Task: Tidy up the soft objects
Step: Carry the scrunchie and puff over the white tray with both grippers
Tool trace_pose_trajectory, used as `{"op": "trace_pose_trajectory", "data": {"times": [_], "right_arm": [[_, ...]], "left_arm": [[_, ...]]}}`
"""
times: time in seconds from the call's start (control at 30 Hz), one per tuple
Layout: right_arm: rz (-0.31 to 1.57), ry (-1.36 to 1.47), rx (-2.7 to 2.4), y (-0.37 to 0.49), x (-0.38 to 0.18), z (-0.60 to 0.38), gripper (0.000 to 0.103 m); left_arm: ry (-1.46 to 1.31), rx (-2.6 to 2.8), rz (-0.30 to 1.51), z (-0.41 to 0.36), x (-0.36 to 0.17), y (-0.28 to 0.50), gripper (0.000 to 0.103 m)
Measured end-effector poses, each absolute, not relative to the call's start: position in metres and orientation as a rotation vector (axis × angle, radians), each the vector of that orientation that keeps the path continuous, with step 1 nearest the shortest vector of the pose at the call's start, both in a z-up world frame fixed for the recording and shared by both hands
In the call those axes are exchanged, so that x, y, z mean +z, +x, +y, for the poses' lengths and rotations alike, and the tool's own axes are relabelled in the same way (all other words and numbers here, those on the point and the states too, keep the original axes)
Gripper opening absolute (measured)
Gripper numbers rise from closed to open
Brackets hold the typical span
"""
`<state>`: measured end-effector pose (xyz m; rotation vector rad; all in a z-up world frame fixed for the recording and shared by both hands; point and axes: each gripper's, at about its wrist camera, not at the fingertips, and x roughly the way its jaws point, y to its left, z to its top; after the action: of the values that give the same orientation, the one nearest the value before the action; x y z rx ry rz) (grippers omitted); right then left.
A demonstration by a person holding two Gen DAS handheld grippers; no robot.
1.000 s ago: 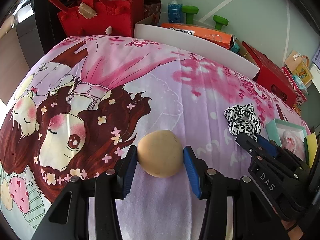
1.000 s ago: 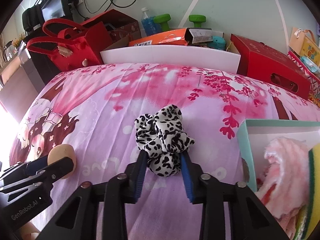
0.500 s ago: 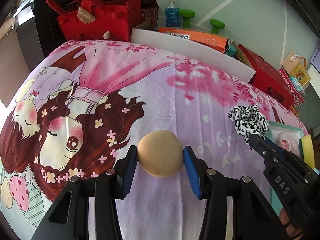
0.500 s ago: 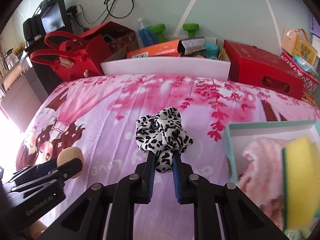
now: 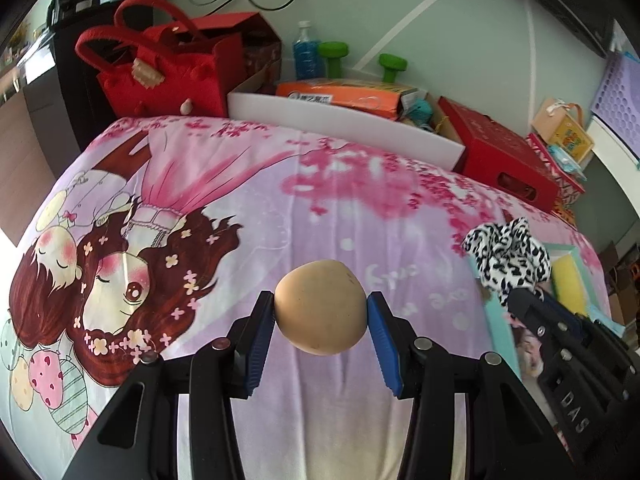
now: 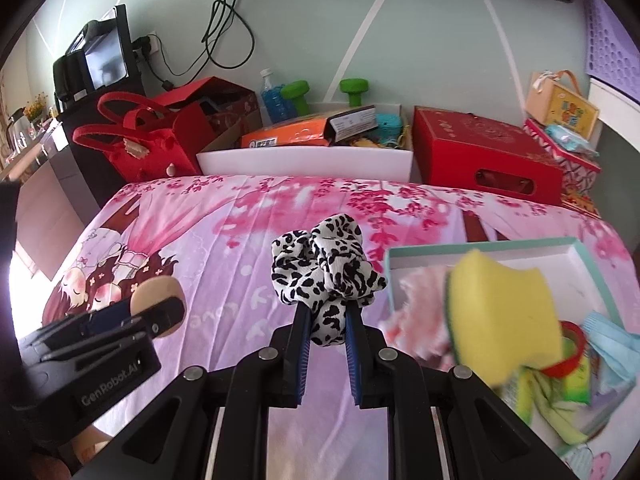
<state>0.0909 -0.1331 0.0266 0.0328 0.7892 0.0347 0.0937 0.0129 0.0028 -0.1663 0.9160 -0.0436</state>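
In the left wrist view, the left gripper (image 5: 321, 320) has its fingers (image 5: 262, 330) partly closed on a tan makeup sponge (image 5: 320, 307), one blue pad on each flank, with the sponge held clear above the printed bedspread (image 5: 248, 184). It looks very light and squashy, so I judge a gentle pinch across its widest middle, as here, is enough; harder pressure would only deform it. Its egg shape lies roughly crosswise between the pads, the narrower end seeming to point up and to the right. In the right wrist view, the right gripper (image 6: 325, 330) has its fingers (image 6: 301, 344) nearly together, pinching the lower fold of a black-and-white spotted scrunchie (image 6: 326, 272), which bunches up above the pads. It is limp, ruffled cloth, weightless and unbreakable, best taken by a gathered fold; it has no firm axis, its bulk standing up and away from the camera. Just to its right is the teal-rimmed box (image 6: 480, 247), holding a yellow sponge (image 6: 506, 320) and a pink cloth (image 6: 416, 304).
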Motion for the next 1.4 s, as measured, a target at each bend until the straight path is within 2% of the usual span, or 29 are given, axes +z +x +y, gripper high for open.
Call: {"op": "trace_pose_trajectory", "data": {"times": [0.87,1.4], "right_arm": [[0.698,0.124,-0.163,0.002,0.066,-0.227,0.017],[0.732,0.235,-0.317,-0.010,0.048,-0.302,0.018]], "left_arm": [[-0.052,-0.169,0.823,-0.062,0.055,0.042,0.049],[0.079,-0.306,0.886,-0.136,0.038,0.037,0.049]]}}
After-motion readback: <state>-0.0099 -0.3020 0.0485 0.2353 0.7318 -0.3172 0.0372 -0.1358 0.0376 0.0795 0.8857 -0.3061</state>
